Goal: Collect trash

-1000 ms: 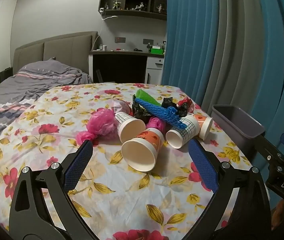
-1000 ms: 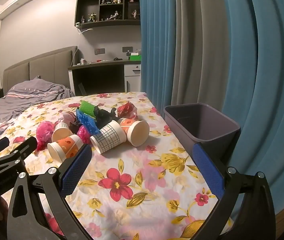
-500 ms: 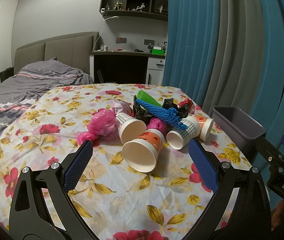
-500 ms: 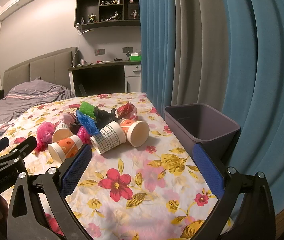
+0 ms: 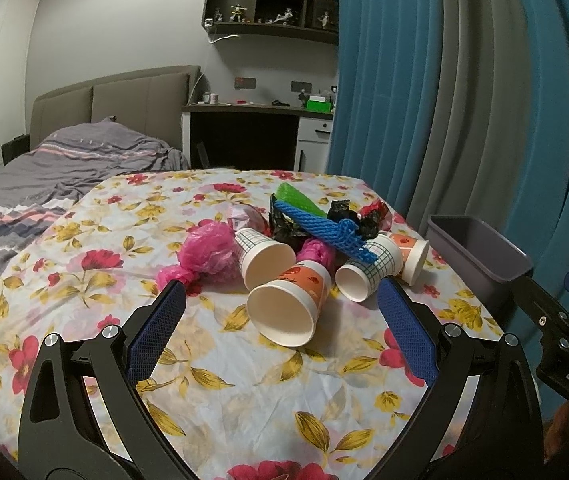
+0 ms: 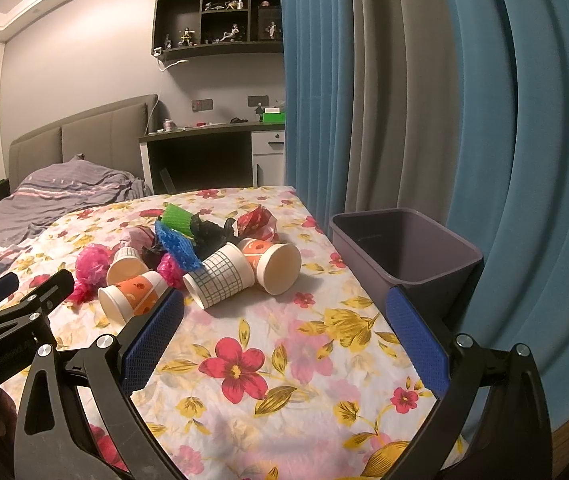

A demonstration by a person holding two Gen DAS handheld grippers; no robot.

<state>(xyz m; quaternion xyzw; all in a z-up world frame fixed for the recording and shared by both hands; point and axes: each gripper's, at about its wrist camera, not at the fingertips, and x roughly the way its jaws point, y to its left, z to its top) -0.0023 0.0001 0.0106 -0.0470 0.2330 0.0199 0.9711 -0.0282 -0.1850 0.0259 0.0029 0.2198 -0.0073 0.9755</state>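
A pile of trash lies on the floral tablecloth (image 5: 224,380): an orange paper cup (image 5: 290,300) on its side nearest me, a checked cup (image 5: 366,270), another checked cup (image 5: 264,254), a pink plastic bag (image 5: 206,250), blue foam netting (image 5: 324,230), and black and red wrappers. A grey bin (image 5: 480,258) stands at the table's right edge, seen empty in the right wrist view (image 6: 404,252). My left gripper (image 5: 280,300) is open just before the orange cup. My right gripper (image 6: 284,312) is open and empty, short of the checked cup (image 6: 220,280).
Blue and grey curtains (image 6: 424,100) hang right behind the bin. A bed (image 5: 44,184) lies to the left of the table and a desk (image 5: 252,132) stands beyond it. Each gripper shows at the edge of the other's view.
The left gripper has risen and tilted slightly, so the pile sits a little lower in its view. The right gripper has barely moved. Both stay open.
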